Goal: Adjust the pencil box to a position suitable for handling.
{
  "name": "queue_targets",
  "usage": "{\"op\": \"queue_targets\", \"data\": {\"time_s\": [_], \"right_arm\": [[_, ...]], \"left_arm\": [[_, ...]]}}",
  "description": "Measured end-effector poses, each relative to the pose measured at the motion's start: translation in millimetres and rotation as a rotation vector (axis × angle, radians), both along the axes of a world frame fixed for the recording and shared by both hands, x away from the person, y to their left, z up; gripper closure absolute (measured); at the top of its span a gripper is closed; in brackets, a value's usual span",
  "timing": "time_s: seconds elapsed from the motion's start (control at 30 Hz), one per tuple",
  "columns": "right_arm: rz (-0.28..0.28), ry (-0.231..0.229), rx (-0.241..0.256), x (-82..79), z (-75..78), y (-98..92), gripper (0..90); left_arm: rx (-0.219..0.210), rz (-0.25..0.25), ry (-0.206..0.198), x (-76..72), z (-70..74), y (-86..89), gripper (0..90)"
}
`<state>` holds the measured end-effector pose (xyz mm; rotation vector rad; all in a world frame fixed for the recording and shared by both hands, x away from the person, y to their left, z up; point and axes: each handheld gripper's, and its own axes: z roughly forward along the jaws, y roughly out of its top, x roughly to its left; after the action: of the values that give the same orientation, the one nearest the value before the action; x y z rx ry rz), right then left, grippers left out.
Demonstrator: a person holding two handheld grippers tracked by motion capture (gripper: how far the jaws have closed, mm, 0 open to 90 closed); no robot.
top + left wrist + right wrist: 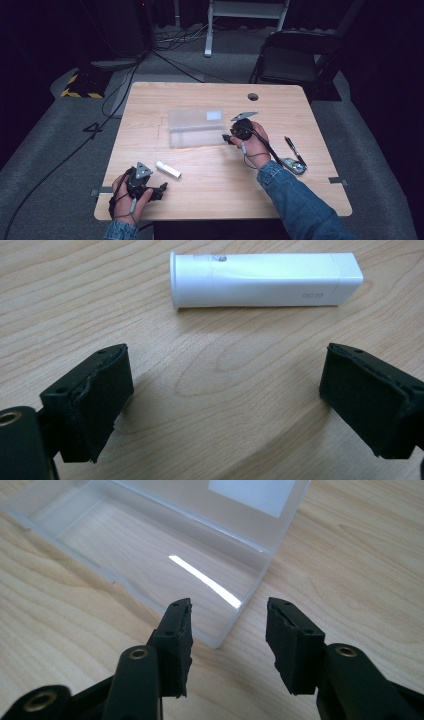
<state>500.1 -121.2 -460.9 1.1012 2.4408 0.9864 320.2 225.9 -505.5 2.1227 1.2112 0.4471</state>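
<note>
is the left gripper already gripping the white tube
No, in the left gripper view the left gripper stands open, and the white tube lies on the table beyond its jaws, untouched.

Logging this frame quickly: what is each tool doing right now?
Left tool: open, empty, facing the white tube.
Right tool: open, empty, at the clear plastic box.
</note>
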Motion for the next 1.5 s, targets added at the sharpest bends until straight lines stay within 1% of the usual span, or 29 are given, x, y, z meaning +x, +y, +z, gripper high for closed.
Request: {"op": "queue_targets", "data": {"time_s": [0.1,0.2,0.27,0.37,0.43,0.5,0.53,0.67,0.8,0.9,1.07,1.17,1.33,1.4,1.5], "right_arm": [[-0.007,-0.004,-0.018,4.8,-4.2,3.0,55.8],[-0.009,0.000,-0.034,8.0,-7.4,4.5,56.9],[-0.015,0.011,-0.053,11.1,-8.9,5.8,59.6],[-0.012,0.019,-0.056,11.9,-9.8,7.4,60.6],[-0.008,0.018,-0.070,13.2,-11.1,9.0,62.0],[-0.010,0.025,-0.068,14.1,-12.7,9.9,62.7],[-0.012,0.026,-0.078,14.7,-13.7,10.2,63.3],[-0.015,0.036,-0.072,15.6,-16.5,10.5,65.2],[0.006,0.040,-0.096,14.4,-17.5,10.3,69.7],[0.009,0.036,-0.104,12.9,-18.1,9.1,70.2],[0.011,0.046,-0.118,8.8,-17.7,2.3,73.5],[0.011,0.053,-0.120,6.4,-18.0,-1.5,73.5],[0.010,0.068,-0.109,-4.8,-17.7,-15.4,70.7],[0.011,0.068,-0.111,-11.2,-17.0,-21.2,69.6],[0.008,0.074,-0.098,-20.1,-15.7,-29.5,68.7]], "left_arm": [[-0.001,-0.001,0.002,0.3,0.0,-0.1,7.0],[0.000,-0.002,-0.001,0.6,-0.1,-0.2,6.9],[0.004,0.000,-0.002,1.0,-0.1,-0.5,6.6],[0.002,-0.004,0.000,1.3,-0.2,-0.6,6.5],[0.002,-0.004,-0.001,1.3,-0.2,-0.6,6.5],[0.002,-0.004,-0.001,1.2,-0.2,-0.6,6.5],[0.005,-0.004,-0.002,1.3,-0.1,-0.4,6.5],[0.002,-0.004,-0.001,1.2,-0.2,-0.6,6.5],[0.002,-0.004,0.000,1.2,-0.2,-0.6,6.5],[0.004,-0.004,-0.002,1.3,-0.1,-0.5,6.5],[0.004,-0.004,-0.002,1.2,-0.2,-0.5,6.6],[0.002,-0.004,0.000,1.2,-0.2,-0.6,6.5],[0.001,-0.002,-0.002,1.3,-0.2,-0.4,6.6],[-0.002,0.001,-0.002,1.1,-0.3,-0.5,6.6],[-0.003,0.001,-0.001,1.1,-0.3,-0.5,6.5]]}}
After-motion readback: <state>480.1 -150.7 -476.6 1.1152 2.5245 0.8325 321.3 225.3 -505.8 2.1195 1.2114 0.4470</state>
